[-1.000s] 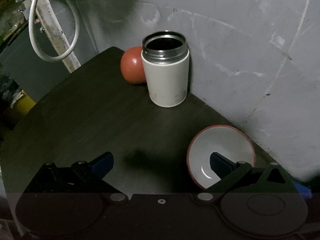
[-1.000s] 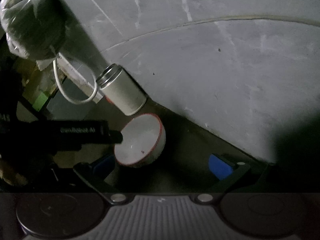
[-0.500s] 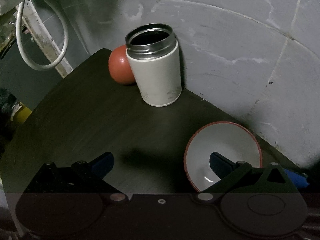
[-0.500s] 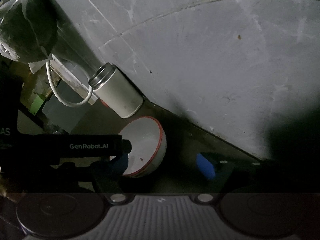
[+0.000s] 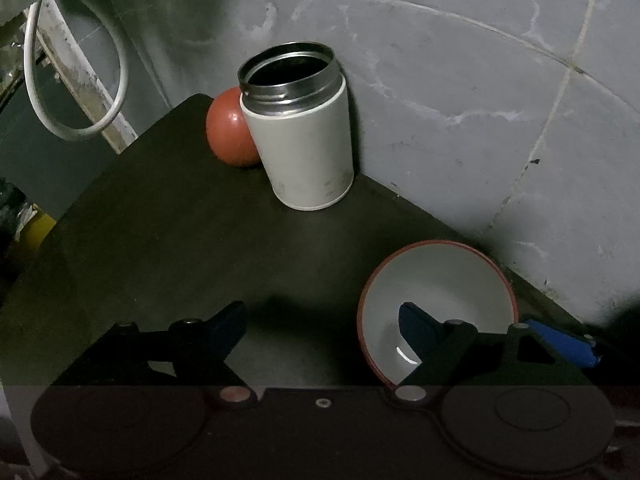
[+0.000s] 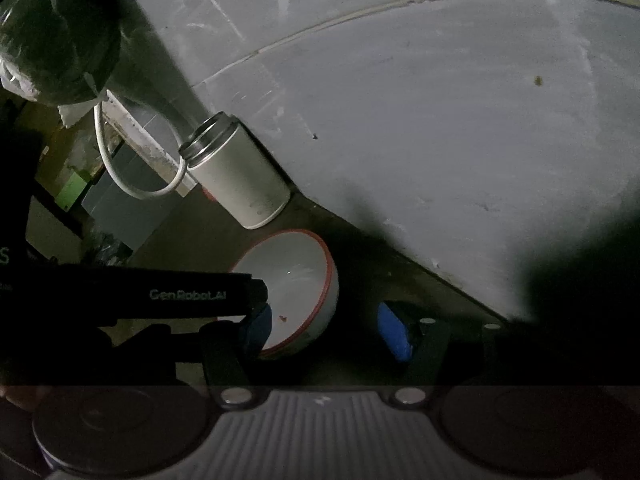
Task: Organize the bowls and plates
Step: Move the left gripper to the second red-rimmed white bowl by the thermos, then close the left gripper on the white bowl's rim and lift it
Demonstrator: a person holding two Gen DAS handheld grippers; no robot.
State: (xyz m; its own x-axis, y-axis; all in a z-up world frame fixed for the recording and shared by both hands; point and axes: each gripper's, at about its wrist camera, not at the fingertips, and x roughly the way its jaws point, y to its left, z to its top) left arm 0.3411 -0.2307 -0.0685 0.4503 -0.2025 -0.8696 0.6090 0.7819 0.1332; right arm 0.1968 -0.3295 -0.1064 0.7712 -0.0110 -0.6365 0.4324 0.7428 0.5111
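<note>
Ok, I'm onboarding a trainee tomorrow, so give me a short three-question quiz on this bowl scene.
1. True or false: the white canister stands upright with its top open.
2. The bowl has a rim of which colour? A blue, B red, C green.
3. Fill in: the left tool is open, and its right finger hangs over the ___.
Key: 1 true; 2 B; 3 bowl.

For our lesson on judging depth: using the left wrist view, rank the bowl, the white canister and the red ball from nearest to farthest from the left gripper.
1. bowl: nearest, on the right, the left gripper's right finger over its rim.
2. white canister: farther back, centre, by the wall.
3. red ball: farthest, partly hidden behind the canister's left side.
</note>
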